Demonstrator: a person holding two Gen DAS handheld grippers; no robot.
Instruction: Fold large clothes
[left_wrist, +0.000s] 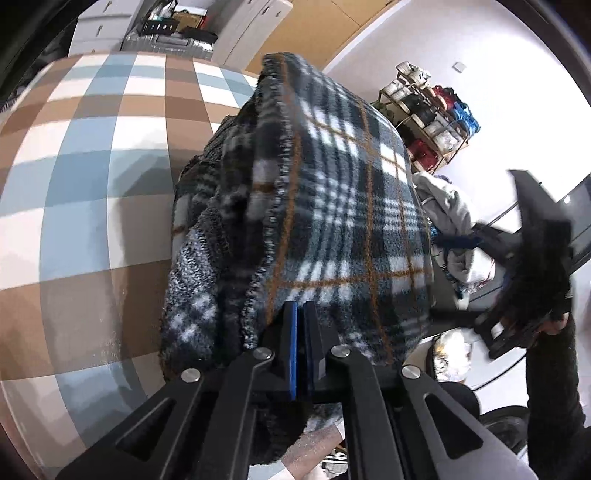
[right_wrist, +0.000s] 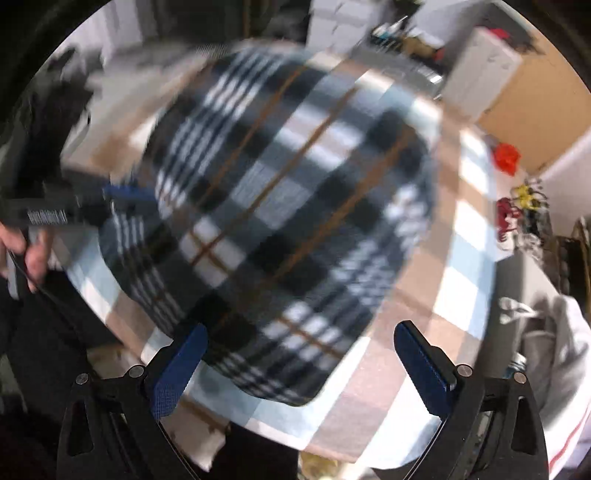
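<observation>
A dark plaid fleece garment (left_wrist: 332, 206) lies folded in a thick bundle on the table with the brown, blue and white check cloth (left_wrist: 92, 166). My left gripper (left_wrist: 300, 308) is shut at the bundle's near edge, blue pads together; I cannot make out any fabric pinched between them. In the right wrist view the same garment (right_wrist: 280, 206) is blurred and fills the middle. My right gripper (right_wrist: 301, 365) hangs open above its near edge, with nothing between the pads. The left gripper (right_wrist: 125, 194) shows at the garment's left edge, held by a hand (right_wrist: 33, 254).
A pile of grey and white clothes (left_wrist: 454, 229) lies past the table's right side, also seen as a heap (right_wrist: 554, 350). A shoe rack (left_wrist: 424, 118) stands by the wall. A suitcase (left_wrist: 162, 44) and white cabinets stand behind the table. The table edge (right_wrist: 332, 443) is close below.
</observation>
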